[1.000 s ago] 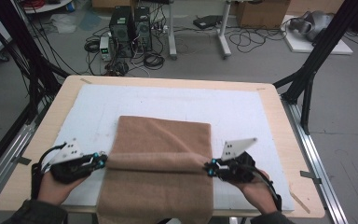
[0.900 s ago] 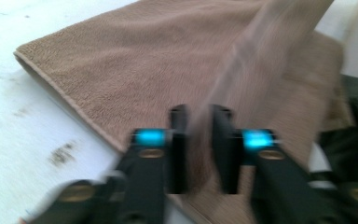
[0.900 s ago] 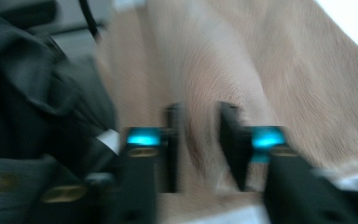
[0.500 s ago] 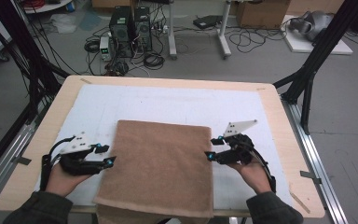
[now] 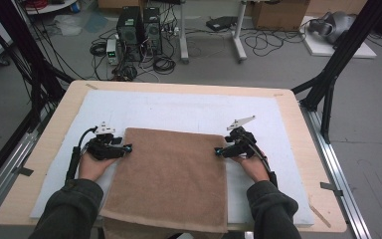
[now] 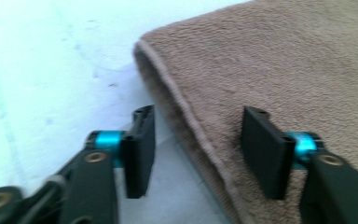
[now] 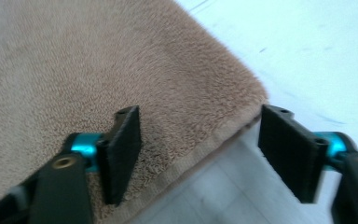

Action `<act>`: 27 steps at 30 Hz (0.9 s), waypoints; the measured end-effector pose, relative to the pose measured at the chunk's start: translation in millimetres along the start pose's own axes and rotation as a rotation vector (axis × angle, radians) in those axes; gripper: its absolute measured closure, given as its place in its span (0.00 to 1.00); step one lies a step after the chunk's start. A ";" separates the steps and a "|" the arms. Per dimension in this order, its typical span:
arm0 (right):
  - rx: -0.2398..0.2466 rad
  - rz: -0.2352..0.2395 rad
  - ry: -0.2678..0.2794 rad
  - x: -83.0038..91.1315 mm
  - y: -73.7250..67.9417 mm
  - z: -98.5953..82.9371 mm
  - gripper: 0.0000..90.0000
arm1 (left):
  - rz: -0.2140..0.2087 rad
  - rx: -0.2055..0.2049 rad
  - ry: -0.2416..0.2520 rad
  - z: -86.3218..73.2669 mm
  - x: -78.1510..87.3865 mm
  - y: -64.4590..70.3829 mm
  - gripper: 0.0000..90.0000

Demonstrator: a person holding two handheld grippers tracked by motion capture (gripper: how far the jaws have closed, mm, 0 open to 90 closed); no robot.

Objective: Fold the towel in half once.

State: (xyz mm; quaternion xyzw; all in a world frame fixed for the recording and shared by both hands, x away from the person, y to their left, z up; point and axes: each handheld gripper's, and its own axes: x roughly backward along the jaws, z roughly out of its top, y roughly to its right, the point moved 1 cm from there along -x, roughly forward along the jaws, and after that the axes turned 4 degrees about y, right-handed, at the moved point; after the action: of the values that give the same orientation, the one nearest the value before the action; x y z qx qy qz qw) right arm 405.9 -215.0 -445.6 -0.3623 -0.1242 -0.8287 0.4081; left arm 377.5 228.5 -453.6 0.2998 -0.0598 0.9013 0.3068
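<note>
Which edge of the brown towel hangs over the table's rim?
The towel's near edge, at the person's side; the far edge and both side edges lie on the white mat.

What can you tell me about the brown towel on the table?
The brown towel is fluffy terry cloth with a stitched hem along its edges. It is folded double, as its layered left edge shows in the left gripper view. It lies flat on the white mat, and its near end hangs over the table's front edge. The left gripper and the right gripper sit at its far corners, each with open jaws astride an edge, not clamping it.
</note>
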 end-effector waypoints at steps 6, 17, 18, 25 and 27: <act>-0.002 0.119 0.022 -3.6 1.5 1.9 0.92 | -0.064 0.023 -0.014 4.2 -2.1 0.0 0.90; 0.079 -0.056 0.116 44.8 18.3 65.3 0.93 | 0.047 -0.016 0.171 77.9 6.8 -1.4 0.94; 0.082 -0.075 0.131 52.1 22.3 75.2 0.93 | 0.053 -0.017 0.198 91.0 10.0 -4.0 0.94; 0.022 -0.208 0.241 86.0 55.8 131.4 0.54 | 0.125 -0.014 0.198 149.3 6.4 -20.4 0.68; 0.007 -0.191 0.202 81.5 57.0 126.7 0.50 | 0.102 -0.023 0.159 138.3 5.2 -22.6 0.64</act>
State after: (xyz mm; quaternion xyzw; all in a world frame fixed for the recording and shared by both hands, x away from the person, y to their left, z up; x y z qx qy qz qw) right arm 479.9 -235.5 -304.0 -0.2622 -0.1195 -0.8955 0.3392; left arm 457.2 209.0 -339.8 0.2204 -0.0610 0.9360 0.2677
